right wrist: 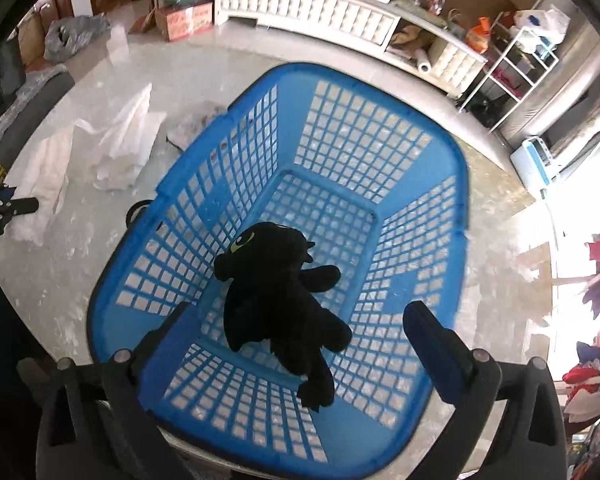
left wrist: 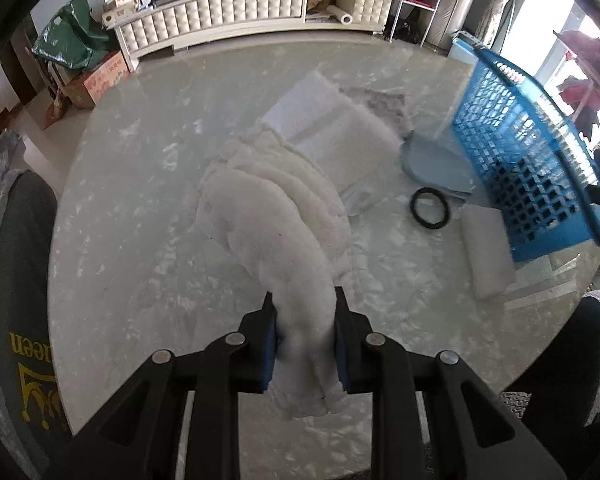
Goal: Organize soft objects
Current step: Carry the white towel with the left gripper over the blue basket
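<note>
On the pale marbled round table point(left wrist: 140, 240), a black rubber ring point(left wrist: 429, 208) lies just beside a grey-blue flat cloth point(left wrist: 436, 164), with a small white rolled towel point(left wrist: 488, 252) near the foot of the blue plastic lattice basket point(left wrist: 512, 152). A folded white cloth point(left wrist: 340, 128) lies flat behind the fluffy white towel point(left wrist: 276, 224), which drapes from the table up into the left gripper point(left wrist: 305, 340); its blue pads are clamped on the towel's gathered end. A white tufted low cabinet point(left wrist: 236, 8) stands beyond the table.

In the right wrist view, the basket point(right wrist: 380, 128) holds a single black plush dragon toy point(right wrist: 284, 292), lying on the lattice floor toward the near wall. The right gripper point(right wrist: 296, 344) hangs above it with its jaws spread wide apart, touching nothing.
</note>
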A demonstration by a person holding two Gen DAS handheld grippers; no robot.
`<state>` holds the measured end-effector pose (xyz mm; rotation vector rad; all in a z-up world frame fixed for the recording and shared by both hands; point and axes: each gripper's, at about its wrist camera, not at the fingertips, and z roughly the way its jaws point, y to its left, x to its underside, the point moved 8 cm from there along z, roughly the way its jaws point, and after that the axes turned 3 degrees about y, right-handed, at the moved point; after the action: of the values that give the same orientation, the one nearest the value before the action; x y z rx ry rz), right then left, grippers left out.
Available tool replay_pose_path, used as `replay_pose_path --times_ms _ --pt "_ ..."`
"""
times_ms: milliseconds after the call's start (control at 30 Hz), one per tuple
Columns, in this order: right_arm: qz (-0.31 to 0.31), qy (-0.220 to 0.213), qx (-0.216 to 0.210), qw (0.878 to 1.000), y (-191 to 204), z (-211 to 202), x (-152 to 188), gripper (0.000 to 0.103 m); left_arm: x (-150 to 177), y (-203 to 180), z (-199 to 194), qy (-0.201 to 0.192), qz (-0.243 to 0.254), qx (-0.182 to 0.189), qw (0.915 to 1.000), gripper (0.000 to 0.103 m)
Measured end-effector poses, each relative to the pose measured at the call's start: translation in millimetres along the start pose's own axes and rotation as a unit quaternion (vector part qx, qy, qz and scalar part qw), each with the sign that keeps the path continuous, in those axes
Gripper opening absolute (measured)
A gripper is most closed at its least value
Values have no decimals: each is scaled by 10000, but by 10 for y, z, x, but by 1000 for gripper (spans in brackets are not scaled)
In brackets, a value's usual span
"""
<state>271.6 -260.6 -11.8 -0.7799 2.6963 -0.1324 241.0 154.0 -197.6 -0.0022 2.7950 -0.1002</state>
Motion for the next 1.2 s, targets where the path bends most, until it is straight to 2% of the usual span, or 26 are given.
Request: replay_pose_path --times_ms 333,500,900,1200 --pt "638 -177 -37 9978 -215 -35 326 103 -90 -421 -542 -411 343 94 9985 22" --pt "974 -291 5 9948 -315 -28 400 103 -191 -748 -738 -553 612 154 9965 22" --pt "1572 -573 -95 9858 -331 -114 516 103 -529 -1333 -985 -831 1210 275 9888 22" --pt "1726 -644 1 9829 -396 -36 545 103 -865 -1822 -1023 -1050 1745 412 9782 22"
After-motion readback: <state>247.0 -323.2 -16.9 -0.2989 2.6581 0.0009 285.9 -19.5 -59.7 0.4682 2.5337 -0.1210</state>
